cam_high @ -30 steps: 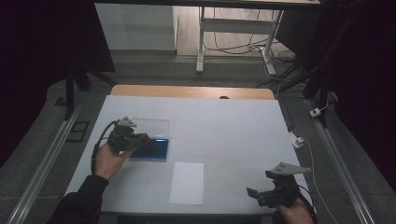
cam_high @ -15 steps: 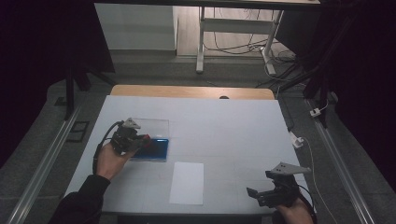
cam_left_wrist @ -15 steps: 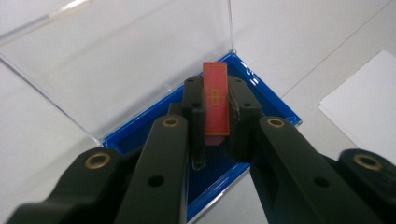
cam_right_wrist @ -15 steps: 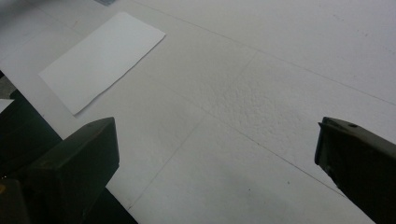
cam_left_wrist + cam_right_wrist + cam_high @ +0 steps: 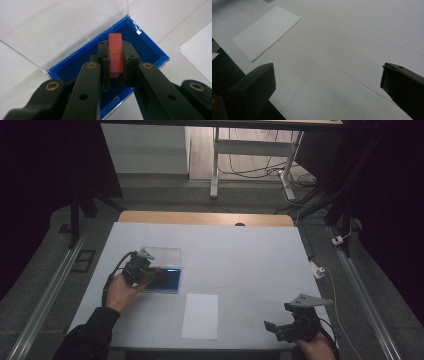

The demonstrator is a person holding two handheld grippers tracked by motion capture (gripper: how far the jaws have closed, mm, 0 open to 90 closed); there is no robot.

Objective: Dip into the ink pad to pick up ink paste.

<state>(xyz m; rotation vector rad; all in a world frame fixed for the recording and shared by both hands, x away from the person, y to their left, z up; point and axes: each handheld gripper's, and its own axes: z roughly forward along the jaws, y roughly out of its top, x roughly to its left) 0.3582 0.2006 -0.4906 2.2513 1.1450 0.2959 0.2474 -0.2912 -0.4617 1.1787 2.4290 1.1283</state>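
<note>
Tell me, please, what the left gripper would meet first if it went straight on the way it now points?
Probably the blue box: the left gripper, shut on a red chip, points down into its dark lining; the remaining gap is unclear.

Wide open counter (image 5: 240,250) thru the middle and far side, plenty of room to pass. Left side's busier: blue case (image 5: 167,281) w/ its clear lid (image 5: 162,256) flipped open behind, left claw (image 5: 115,65) right over the tray. Flat white sheet (image 5: 200,316) near front. Right claw (image 5: 280,327) has bare counter ahead.
</note>
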